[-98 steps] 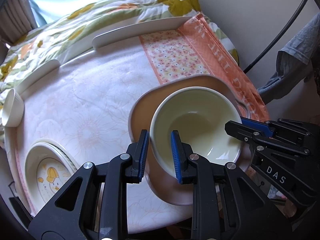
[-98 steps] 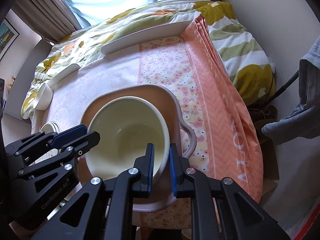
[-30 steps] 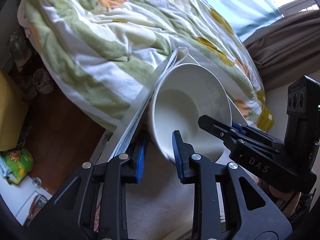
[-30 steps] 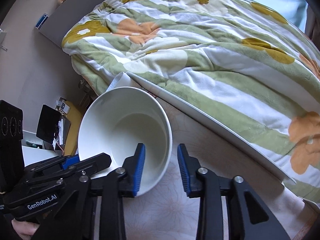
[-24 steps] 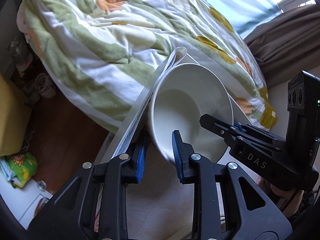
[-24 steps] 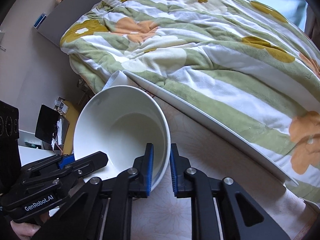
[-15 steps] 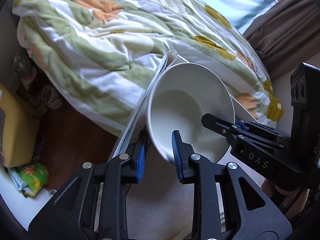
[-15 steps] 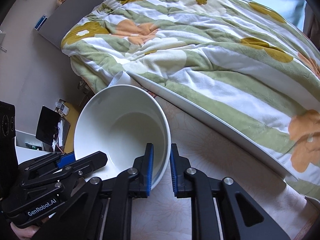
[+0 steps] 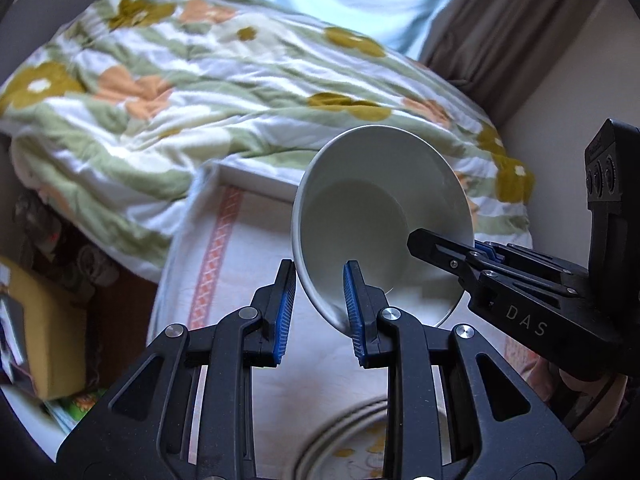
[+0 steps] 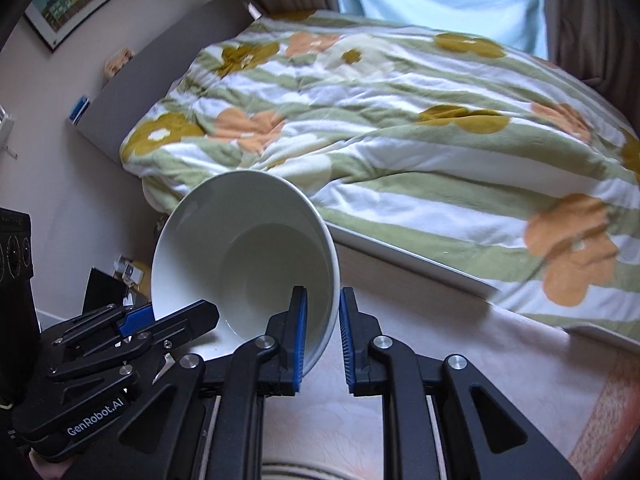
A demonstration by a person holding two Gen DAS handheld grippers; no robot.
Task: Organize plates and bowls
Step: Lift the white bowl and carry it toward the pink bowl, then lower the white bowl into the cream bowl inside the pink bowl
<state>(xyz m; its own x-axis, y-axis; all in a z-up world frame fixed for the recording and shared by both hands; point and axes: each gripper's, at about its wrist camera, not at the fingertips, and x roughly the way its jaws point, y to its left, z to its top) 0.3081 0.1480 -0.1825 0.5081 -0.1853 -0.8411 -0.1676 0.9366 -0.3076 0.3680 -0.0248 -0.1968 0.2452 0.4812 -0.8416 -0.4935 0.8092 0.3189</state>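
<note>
A white bowl [image 9: 380, 216] is held tilted in the air above the table, its opening turned toward both cameras; it also shows in the right wrist view [image 10: 244, 256]. My left gripper [image 9: 318, 308] is shut on its near rim. My right gripper [image 10: 322, 340] is shut on the opposite rim; in the left wrist view it [image 9: 472, 256] comes in from the right. A stack of plates with a yellow print [image 9: 352, 444] lies on the table right below the left gripper.
The table [image 9: 224, 280] wears a white flowered cloth with an orange border. Behind it lies a bed with a green, white and orange flowered quilt [image 10: 400, 120]. A white rail [image 10: 400, 256] runs along the table's far edge. Floor clutter [image 9: 48, 300] sits to the left.
Both grippers have lifted the white bowl off the table's far-left corner and carried it inward over the table. The plate stack has come into view below.
</note>
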